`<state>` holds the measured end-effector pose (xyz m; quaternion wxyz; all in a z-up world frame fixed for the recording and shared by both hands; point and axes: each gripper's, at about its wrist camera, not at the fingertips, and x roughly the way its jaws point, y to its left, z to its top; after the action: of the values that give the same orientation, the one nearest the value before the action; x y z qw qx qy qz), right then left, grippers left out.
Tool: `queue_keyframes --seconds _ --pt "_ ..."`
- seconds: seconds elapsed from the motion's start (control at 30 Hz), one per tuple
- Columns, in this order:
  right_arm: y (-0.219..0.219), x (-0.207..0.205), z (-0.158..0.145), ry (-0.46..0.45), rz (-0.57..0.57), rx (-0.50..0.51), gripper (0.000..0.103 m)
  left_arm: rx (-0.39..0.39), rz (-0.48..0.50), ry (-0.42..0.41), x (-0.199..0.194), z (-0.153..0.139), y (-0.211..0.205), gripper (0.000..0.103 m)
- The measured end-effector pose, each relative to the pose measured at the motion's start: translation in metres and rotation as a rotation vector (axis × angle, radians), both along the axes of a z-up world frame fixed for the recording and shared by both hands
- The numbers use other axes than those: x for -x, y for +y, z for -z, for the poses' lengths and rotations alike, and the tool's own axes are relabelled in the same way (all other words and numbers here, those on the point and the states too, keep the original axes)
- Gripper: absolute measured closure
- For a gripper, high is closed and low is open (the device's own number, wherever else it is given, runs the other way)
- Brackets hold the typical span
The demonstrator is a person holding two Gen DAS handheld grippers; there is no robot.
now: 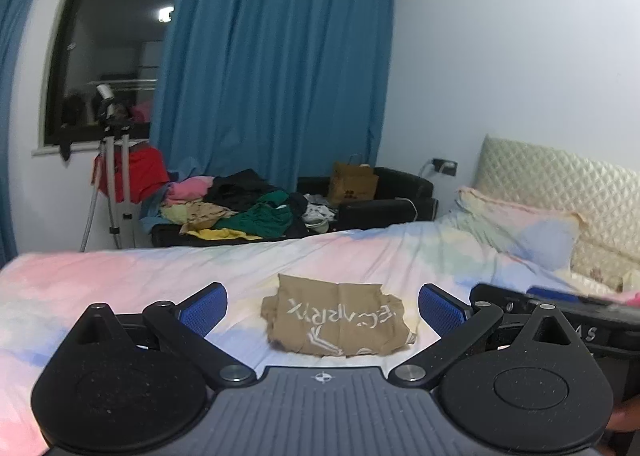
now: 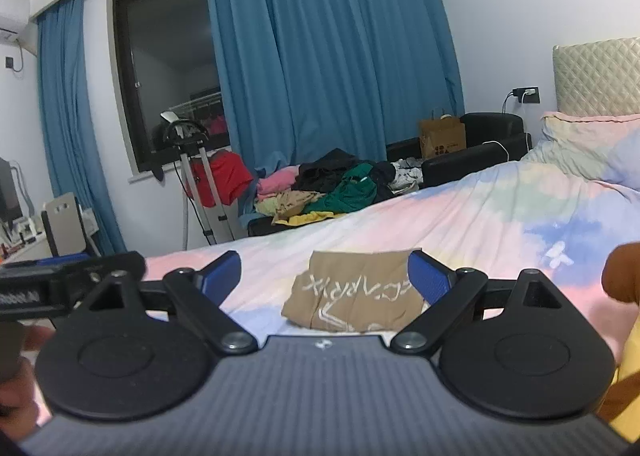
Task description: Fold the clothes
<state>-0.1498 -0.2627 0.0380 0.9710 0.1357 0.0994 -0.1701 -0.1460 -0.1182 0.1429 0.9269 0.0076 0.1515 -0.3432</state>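
Observation:
A folded tan T-shirt [image 1: 338,320] with white lettering lies flat on the pastel bedspread [image 1: 120,276]. In the right wrist view the same tan T-shirt [image 2: 356,296] sits just ahead. My left gripper [image 1: 323,306] is open, its blue pads apart on either side of the shirt and above it, with nothing between them. My right gripper [image 2: 325,276] is open too, raised off the bed and holding nothing. Each gripper shows at the edge of the other's view.
A heap of unfolded clothes [image 1: 244,207] lies on a black sofa [image 1: 384,191] beyond the bed, with a brown paper bag [image 1: 352,183]. A tripod [image 1: 114,183] stands at the left by the window. Pillows [image 1: 520,223] and a quilted headboard [image 1: 560,175] are at the right.

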Motion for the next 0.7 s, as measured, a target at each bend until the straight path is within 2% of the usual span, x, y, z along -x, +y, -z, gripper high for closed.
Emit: queue_keyframes --seconds 0.1,0.3,0.43,0.5,0.57,0.7 --pt "0.008 0.001 0.014 0.009 0.013 0.009 0.011 0.030 -0.018 0.014 0.002 0.012 0.018 0.001" --pt "0.019 -0.005 0.035 0.046 0.018 0.014 0.011 0.006 -0.043 -0.017 0.004 0.021 0.030 0.001" --pt "0.030 -0.003 0.032 0.027 0.046 0.066 0.011 0.015 -0.017 -0.014 0.003 0.025 0.029 0.001" --pt "0.034 -0.011 0.038 0.071 0.035 0.088 0.011 0.005 -0.005 -0.016 0.001 0.027 0.025 0.001" --pt "0.035 -0.014 0.042 0.077 0.043 0.107 0.011 -0.005 -0.001 -0.024 0.001 0.031 0.022 0.001" --pt "0.031 -0.019 0.049 0.082 0.047 0.084 0.011 -0.022 -0.006 -0.013 -0.001 0.041 0.017 0.001"
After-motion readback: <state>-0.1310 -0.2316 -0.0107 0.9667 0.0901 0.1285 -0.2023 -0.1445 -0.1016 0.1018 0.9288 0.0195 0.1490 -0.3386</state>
